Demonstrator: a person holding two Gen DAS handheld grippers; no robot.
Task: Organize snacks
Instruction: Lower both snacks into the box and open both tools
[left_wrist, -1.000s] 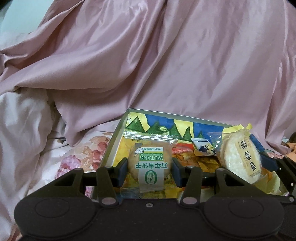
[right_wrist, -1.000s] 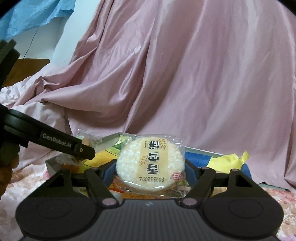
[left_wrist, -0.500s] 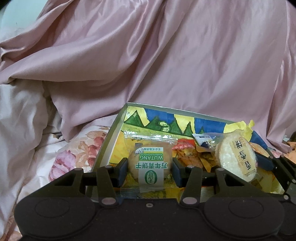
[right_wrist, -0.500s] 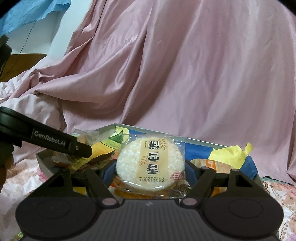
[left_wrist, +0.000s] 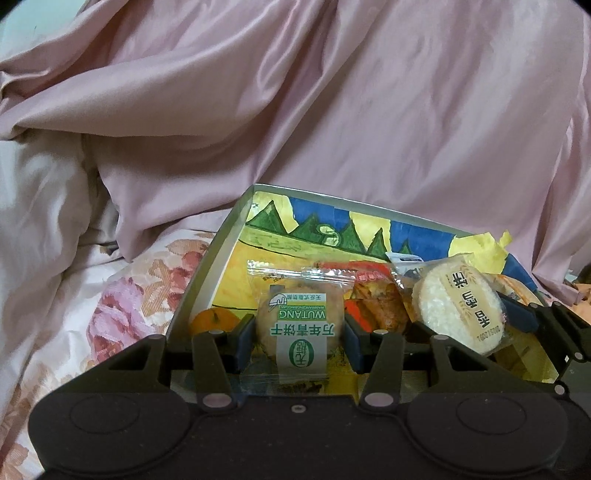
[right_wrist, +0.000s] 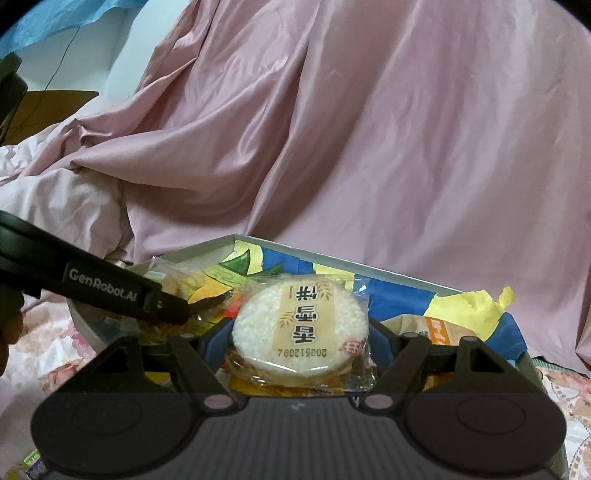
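My left gripper (left_wrist: 300, 341) is shut on a round biscuit packet with a green label (left_wrist: 301, 326), held just over the near edge of the painted box (left_wrist: 229, 236). A white rice cracker packet (right_wrist: 301, 325) sits clamped between the pads of my right gripper (right_wrist: 301, 338), also above that box (right_wrist: 391, 273). In the left wrist view the same rice cracker (left_wrist: 461, 306) shows at the right, with the right gripper's fingers (left_wrist: 517, 319) around it. The left gripper's finger (right_wrist: 122, 295) crosses the right wrist view from the left.
Inside the box lie an orange (left_wrist: 214, 319), red and orange snack packets (left_wrist: 376, 302) and an orange packet (right_wrist: 439, 328). Torn yellow paper (right_wrist: 484, 302) sticks up at the box's far right corner. Pink satin sheets (left_wrist: 332, 110) pile behind; floral bedding (left_wrist: 122, 314) lies left.
Both grippers with their packets have edged a little forward over the box, which shows more of its inside. Neither grip has altered.
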